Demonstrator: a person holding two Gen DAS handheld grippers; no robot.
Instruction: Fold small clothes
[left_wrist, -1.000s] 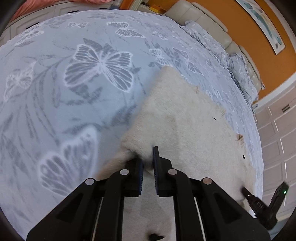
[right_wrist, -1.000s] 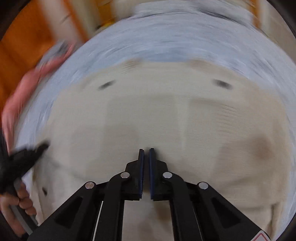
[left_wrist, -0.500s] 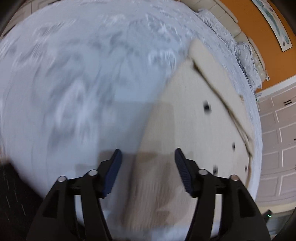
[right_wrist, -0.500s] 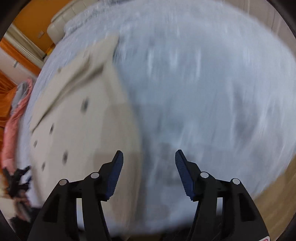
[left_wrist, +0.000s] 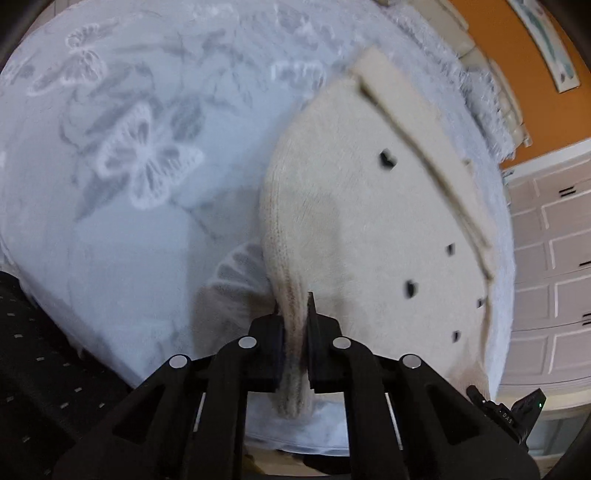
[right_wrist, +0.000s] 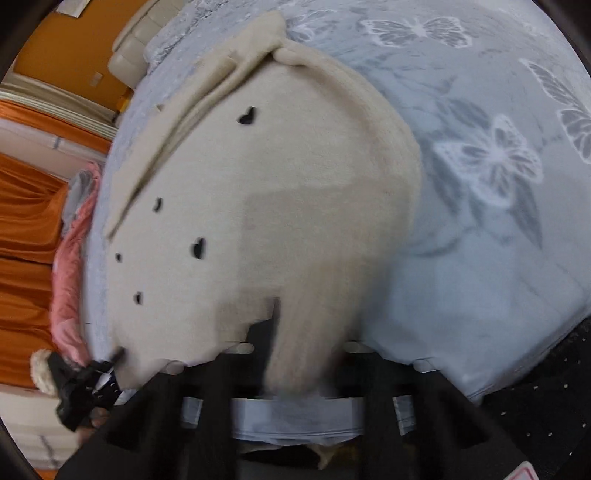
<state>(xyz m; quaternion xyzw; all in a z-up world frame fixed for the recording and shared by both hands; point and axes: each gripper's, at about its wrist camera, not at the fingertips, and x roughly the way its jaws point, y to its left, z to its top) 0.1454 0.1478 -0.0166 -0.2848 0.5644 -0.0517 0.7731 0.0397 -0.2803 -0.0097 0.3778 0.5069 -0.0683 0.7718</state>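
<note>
A cream knit garment (left_wrist: 369, 229) with small black hearts (left_wrist: 386, 159) lies flat on a grey butterfly bedspread (left_wrist: 129, 147), a sleeve (left_wrist: 417, 140) folded along its far side. My left gripper (left_wrist: 293, 306) is shut on the garment's near left edge, which bunches between its pads. In the right wrist view the same garment (right_wrist: 277, 166) fills the middle. My right gripper (right_wrist: 295, 325) is closing, with the garment's near right edge drawn between its jaws and draped over one finger. Each gripper shows in the other's view: the right gripper (left_wrist: 506, 410) and the left gripper (right_wrist: 85, 380).
The bed's near edge runs just below both grippers, with dark dotted flooring (left_wrist: 37, 350) beyond it. A pink garment (right_wrist: 70, 258) lies at the bed's far left side by orange curtains (right_wrist: 26, 221). A padded headboard (left_wrist: 480, 62) and white cabinet doors (left_wrist: 554, 258) stand behind.
Both grippers let go of the fold, swung back to the near edge of the bed with jaws wide, then closed on the garment's near corners. The garment now lies folded flat.
</note>
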